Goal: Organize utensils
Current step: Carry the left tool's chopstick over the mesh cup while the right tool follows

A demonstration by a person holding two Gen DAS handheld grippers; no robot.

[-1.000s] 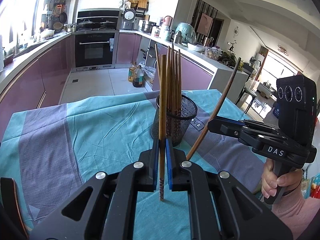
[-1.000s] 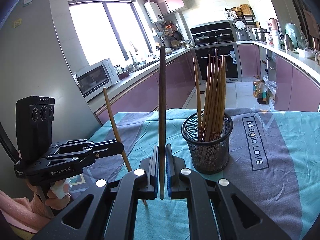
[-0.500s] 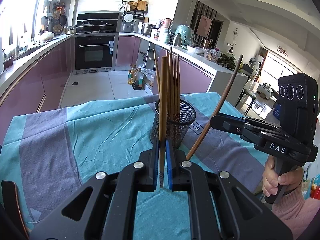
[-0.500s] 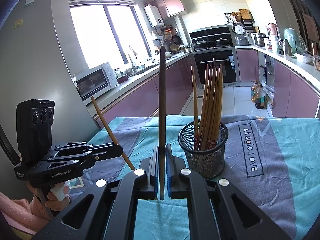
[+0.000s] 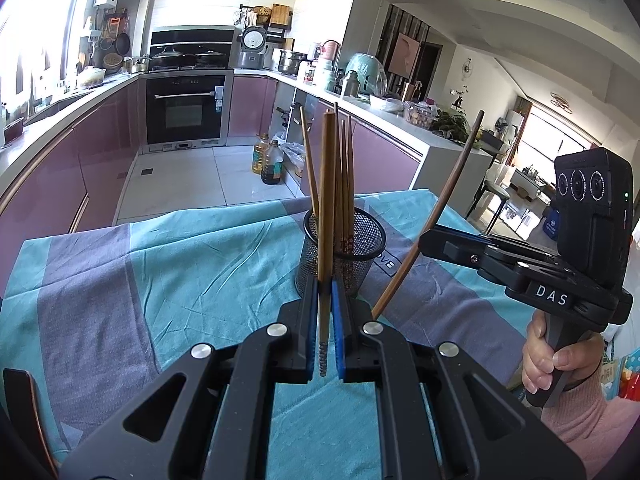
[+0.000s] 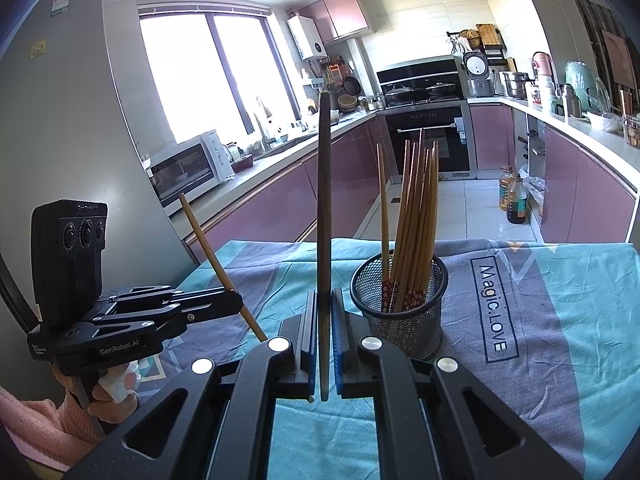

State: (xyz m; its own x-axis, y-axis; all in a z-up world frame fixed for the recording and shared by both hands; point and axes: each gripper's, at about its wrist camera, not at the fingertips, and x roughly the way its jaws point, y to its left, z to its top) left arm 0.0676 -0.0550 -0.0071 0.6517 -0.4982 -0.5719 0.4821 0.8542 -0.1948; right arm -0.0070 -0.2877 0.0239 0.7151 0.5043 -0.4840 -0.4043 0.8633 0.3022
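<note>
Both grippers lifted higher since earlier; left gripper pinching light chopstick, right gripper pinching dark chopstick; mesh holder at 1 o'clock holds bundle; two left.

Your left gripper is clamped on an upright chopstick. Your right gripper pinches a darker stick, also upright. Both hands grip their handles, held level side by side.

Built-in oven upper centre; white microwave left of centre; two oil bottles on floor, right; rice cooker up top; teal-and-grey tablecloth across lower frame.
</note>
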